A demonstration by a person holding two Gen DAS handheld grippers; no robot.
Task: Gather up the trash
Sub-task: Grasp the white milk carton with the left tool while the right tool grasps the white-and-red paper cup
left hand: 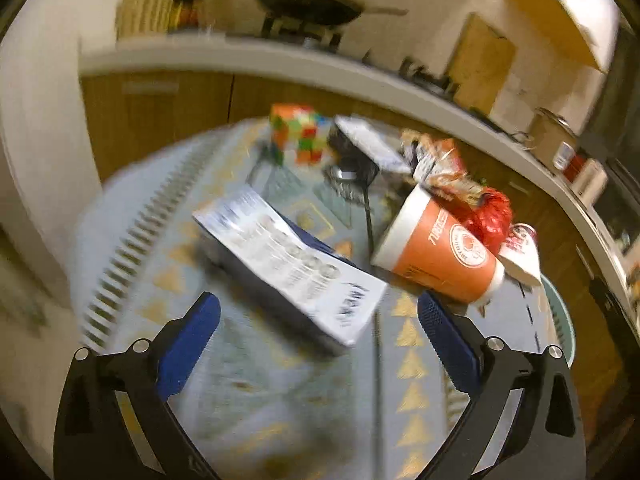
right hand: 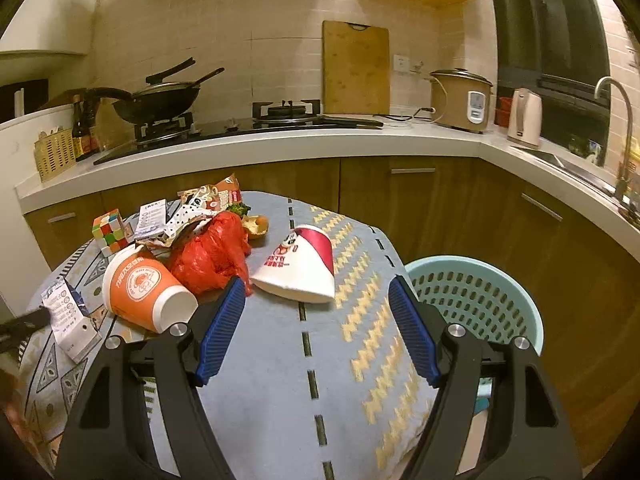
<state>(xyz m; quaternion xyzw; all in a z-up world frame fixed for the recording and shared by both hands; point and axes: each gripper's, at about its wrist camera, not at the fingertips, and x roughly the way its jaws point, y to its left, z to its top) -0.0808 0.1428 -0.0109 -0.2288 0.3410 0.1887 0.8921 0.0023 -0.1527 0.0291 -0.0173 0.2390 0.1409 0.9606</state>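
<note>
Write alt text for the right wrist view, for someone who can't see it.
The open right gripper hovers over a patterned table strewn with trash: a white-and-red paper cup, an orange cup, a red plastic bag. A teal basket stands to the right.

A matt woven cloth (right hand: 280, 360) covers the tabletop. The orange cup (right hand: 140, 286) and white cup (right hand: 300, 268) look like smooth paper, the red bag (right hand: 212, 256) is glossy crinkled plastic, and the perforated basket (right hand: 480, 300) is smooth plastic.
</note>
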